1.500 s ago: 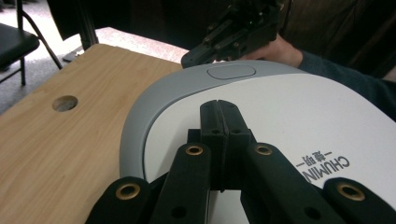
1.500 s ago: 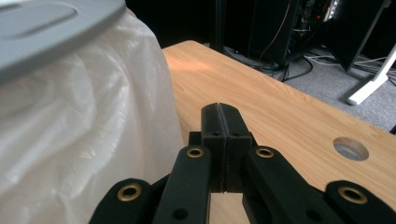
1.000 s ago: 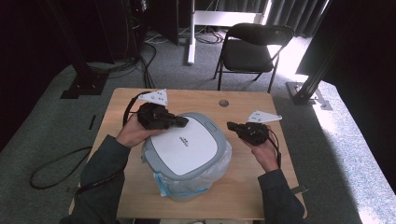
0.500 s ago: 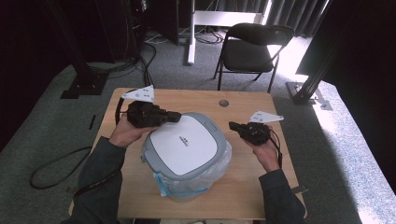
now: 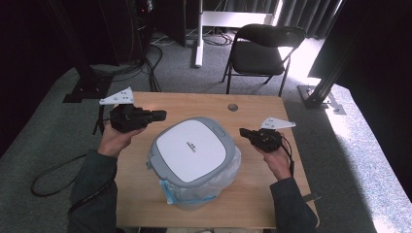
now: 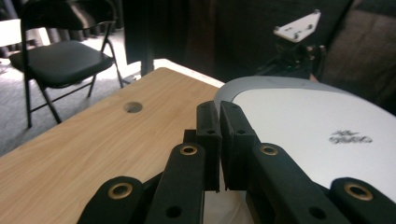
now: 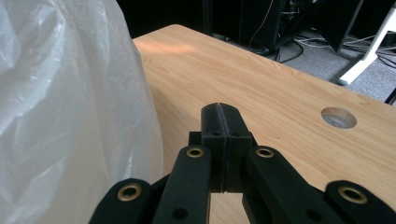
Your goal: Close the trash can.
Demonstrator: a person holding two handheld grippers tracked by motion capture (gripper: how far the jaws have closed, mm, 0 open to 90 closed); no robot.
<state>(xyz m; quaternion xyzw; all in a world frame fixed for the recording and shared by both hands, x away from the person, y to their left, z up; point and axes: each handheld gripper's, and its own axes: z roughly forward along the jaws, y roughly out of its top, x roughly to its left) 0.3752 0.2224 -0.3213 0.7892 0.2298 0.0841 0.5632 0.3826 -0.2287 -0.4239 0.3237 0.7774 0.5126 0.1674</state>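
With both grippers [image 5: 158, 115] [image 5: 244, 132] closed and empty beside the lidded bin [image 5: 190, 147], probably between grasps: next, open and approach the lid.

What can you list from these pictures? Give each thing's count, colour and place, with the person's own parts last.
Square waste bin with grey-rimmed white lid: one, table centre.
Clear plastic bin liner: one, translucent with blue edge, around the bin under the lid.
Light wooden table: one, beneath everything.
Round cable hole: one, far side of the table.
Black folding chair: one, on the grey carpet beyond the table.
Left gripper: one, black, jaws almost together, left of the lid.
Right gripper: one, black, jaws shut, right of the lid.
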